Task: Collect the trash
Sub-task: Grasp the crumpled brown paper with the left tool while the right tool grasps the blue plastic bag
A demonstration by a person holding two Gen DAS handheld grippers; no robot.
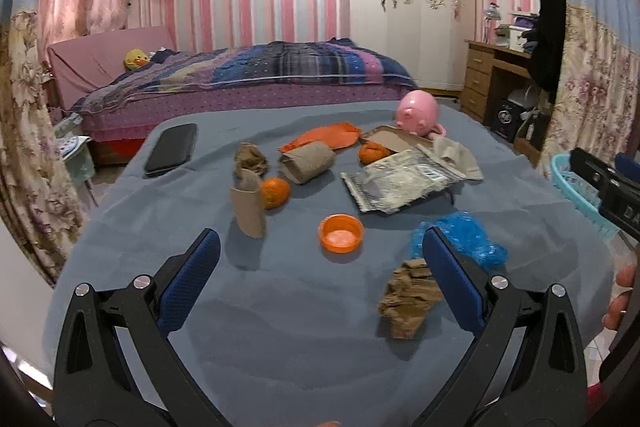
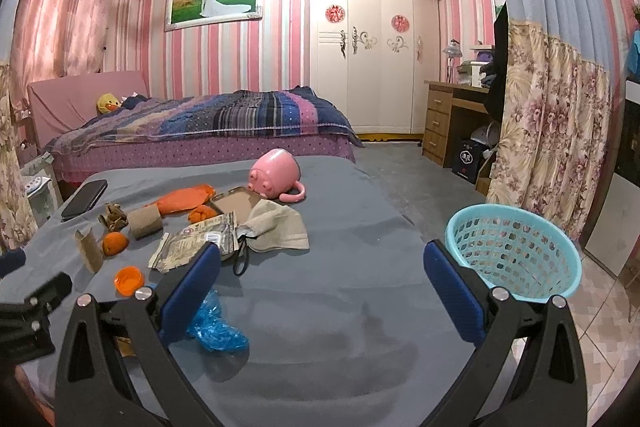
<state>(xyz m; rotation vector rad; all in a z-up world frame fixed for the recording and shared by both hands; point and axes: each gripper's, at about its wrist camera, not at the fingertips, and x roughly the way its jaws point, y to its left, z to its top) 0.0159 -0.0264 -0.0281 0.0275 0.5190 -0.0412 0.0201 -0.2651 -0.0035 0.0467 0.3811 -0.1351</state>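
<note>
Left gripper (image 1: 320,247) wide, empty, low over grey cloth (image 1: 280,327). Right gripper (image 2: 322,263) wide, empty. Trash scattered ahead: orange cap (image 1: 341,237) between left fingers, brown crumpled paper (image 1: 408,297) near right, blue plastic wrap (image 1: 464,239) beyond it. Cardboard tube (image 1: 248,207) near left. Teal basket (image 2: 516,251) off table's right edge. Judged light, soft, crushable; pinch paper across its bulk. Foil packet (image 1: 400,181) label unreadable.

left tool (image 1: 320,243) | right tool (image 2: 322,255) | black arms | blue pads | silver screws
</note>
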